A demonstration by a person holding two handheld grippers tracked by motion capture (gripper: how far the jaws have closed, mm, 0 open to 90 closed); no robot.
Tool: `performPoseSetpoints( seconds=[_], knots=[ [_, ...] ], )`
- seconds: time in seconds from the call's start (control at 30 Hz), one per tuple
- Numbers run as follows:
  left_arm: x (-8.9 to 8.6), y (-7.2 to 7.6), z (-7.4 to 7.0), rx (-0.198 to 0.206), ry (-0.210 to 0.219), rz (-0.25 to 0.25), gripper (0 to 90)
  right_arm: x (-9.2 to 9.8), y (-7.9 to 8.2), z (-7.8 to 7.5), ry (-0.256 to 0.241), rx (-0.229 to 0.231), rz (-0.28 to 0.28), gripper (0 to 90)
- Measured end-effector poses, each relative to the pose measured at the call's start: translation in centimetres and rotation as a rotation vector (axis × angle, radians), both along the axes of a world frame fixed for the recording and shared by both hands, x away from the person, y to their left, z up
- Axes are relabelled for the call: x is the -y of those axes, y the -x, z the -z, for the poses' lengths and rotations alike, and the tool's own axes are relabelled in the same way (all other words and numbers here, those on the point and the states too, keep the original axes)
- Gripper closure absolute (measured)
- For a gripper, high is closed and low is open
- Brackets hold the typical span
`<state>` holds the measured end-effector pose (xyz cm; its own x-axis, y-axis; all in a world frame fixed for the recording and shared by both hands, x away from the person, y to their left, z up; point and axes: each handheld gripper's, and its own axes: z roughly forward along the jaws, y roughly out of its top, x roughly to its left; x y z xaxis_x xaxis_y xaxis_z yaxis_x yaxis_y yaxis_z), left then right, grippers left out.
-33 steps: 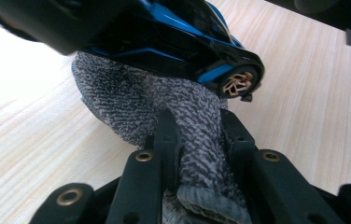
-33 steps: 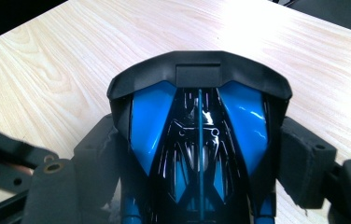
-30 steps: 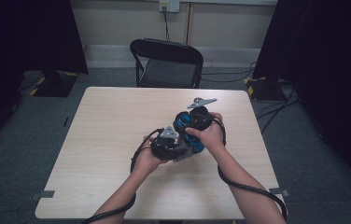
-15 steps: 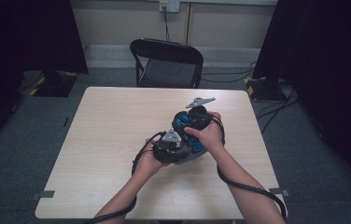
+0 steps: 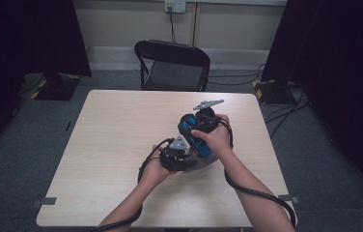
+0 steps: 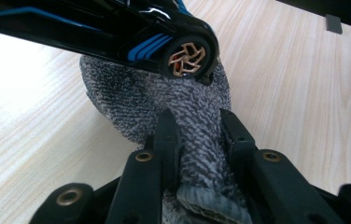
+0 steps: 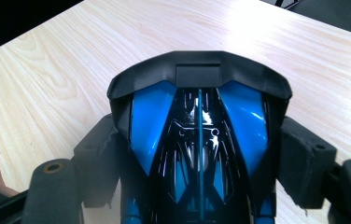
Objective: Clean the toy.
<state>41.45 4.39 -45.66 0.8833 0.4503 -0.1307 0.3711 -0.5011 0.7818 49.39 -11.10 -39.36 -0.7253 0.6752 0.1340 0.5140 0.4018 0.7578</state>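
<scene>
One toy car (image 7: 199, 154) is sitting clamped in the right gripper (image 7: 197, 140). One grey cloth (image 6: 164, 102) is being pinched by the left gripper (image 6: 197, 135), pressing against the car over the table (image 5: 112, 140).

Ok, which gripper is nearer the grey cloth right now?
Left. The left gripper has its jaws shut on the grey cloth, pinching a fold. The right gripper grips the blue and black toy car, held just above the cloth.

Pale wood-grain table (image 5: 112, 145), square top (rounded corners), grey knitted cloth (image 6: 164, 100) resting on it near centre
</scene>
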Motion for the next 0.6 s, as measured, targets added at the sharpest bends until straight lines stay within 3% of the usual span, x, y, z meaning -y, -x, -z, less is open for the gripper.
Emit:
performPoseSetpoints(
  seconds=[0.23,0.6],
  knots=[
    [0.3,0.3,0.2,-0.005,0.005,0.012,72.4,0.1,-0.1,0.0,-0.004,-0.003,0.010,25.8],
    [0.9,1.6,0.1,-0.019,-0.018,0.081,72.1,1.8,-0.6,-0.6,-0.022,0.002,0.042,25.8]
  ],
)
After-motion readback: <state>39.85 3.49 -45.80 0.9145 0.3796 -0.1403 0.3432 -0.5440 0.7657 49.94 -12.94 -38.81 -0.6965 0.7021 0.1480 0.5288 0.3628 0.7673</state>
